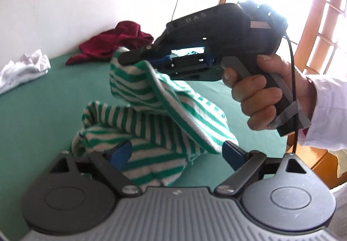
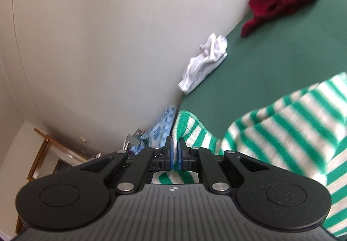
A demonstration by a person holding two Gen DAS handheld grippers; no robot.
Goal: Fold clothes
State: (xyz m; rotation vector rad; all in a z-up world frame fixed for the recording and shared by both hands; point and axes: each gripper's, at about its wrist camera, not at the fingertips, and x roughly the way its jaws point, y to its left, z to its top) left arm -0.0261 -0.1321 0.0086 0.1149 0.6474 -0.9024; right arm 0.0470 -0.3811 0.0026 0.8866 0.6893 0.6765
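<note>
Above the green table [image 1: 39, 97], right fingers [image 1: 130, 56] pinch the striped garment's [image 1: 151, 115] hem.

green-striped shirt [image 1: 151, 123], crimson garment [image 1: 112, 43], white cloth [image 1: 21, 71]

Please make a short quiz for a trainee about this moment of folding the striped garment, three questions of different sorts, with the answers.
1. True or false: the right gripper is clamped on an edge of the green-and-white striped garment.
2. Multiple choice: how do the jaws of the left gripper stand? A) pinched on the dark red garment B) spread wide, pads not pressing the striped cloth C) shut on nothing
3. Which two other pieces of clothing lie on the green surface by the wall?

Key
1. True.
2. B.
3. A crumpled dark red garment and a white garment.
</note>
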